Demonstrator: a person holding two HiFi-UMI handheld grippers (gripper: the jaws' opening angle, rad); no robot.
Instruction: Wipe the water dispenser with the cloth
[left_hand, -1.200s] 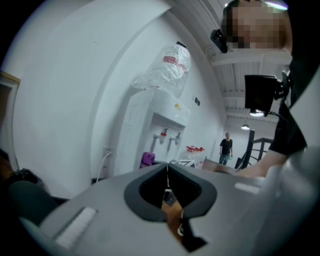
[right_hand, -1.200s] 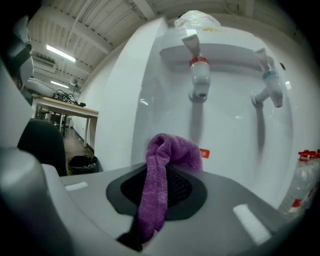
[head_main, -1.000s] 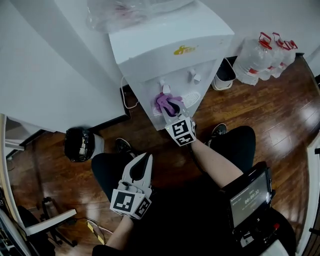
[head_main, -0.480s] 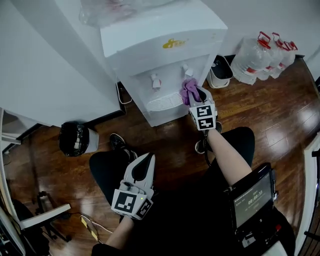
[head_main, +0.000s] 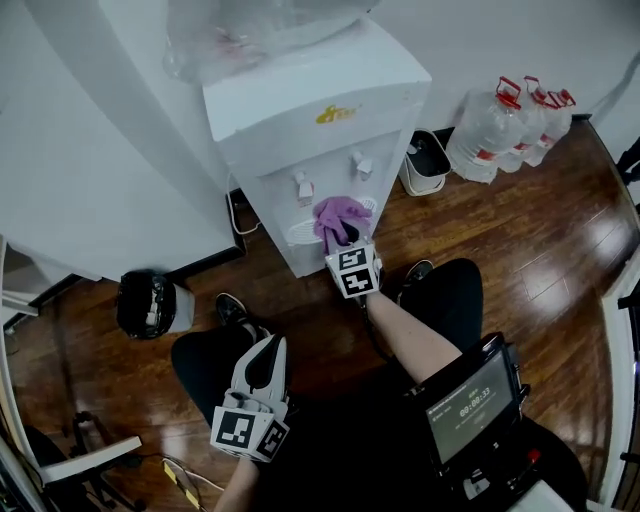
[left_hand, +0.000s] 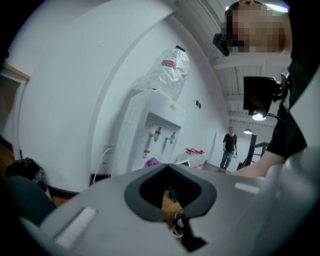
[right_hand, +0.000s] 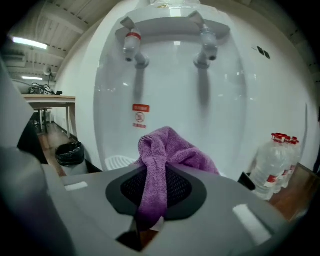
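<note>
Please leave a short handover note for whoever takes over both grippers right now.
Right gripper: shut on the purple cloth, which bunches out ahead of the jaws.
Left gripper: jaws together, nothing in them, held low over the person's lap, away from the job.
Things: the cloth is at the front of the water dispenser, below the taps and by the drip tray. Whether it presses on the panel cannot be told.
Done: cloth gripped and brought to the dispenser's front.
Left: which surfaces are already wiped does not show, so probably go over the front, taps, top and sides.
</note>
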